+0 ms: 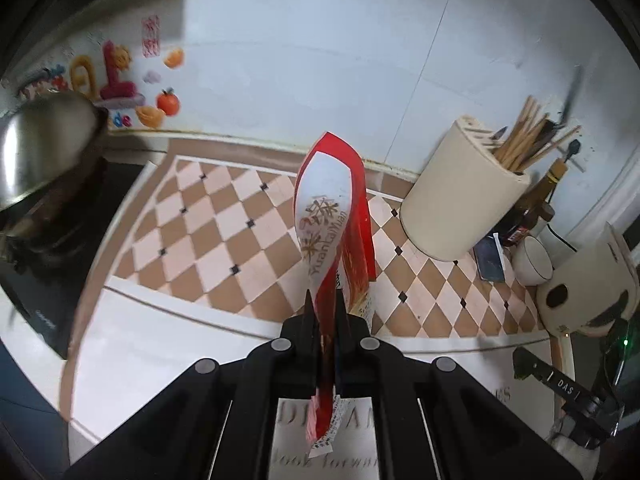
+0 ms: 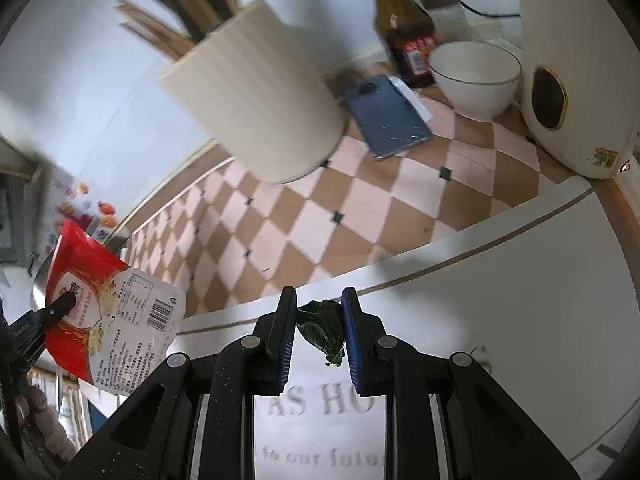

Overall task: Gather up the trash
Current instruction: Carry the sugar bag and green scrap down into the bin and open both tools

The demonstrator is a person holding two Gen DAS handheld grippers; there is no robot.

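A red and white food packet [image 1: 332, 216] stands edge-on between the fingers of my left gripper [image 1: 325, 300], which is shut on it and holds it above the checkered counter [image 1: 224, 220]. The same packet [image 2: 108, 312] hangs at the lower left of the right wrist view, printed back showing, with a black finger [image 2: 60, 304] of the left gripper across it. My right gripper [image 2: 319, 300] is shut on a crumpled dark green leaf scrap [image 2: 322, 328], pinched between its blue pads over the white mat [image 2: 480, 300].
A cream utensil holder [image 2: 256, 96] with chopsticks stands at the back of the counter. Near it lie a dark phone [image 2: 386, 116], a brown bottle [image 2: 404, 28], a white bowl [image 2: 474, 76] and a white kettle [image 2: 576, 64]. A steel pot lid [image 1: 44, 144] sits on the stove at left.
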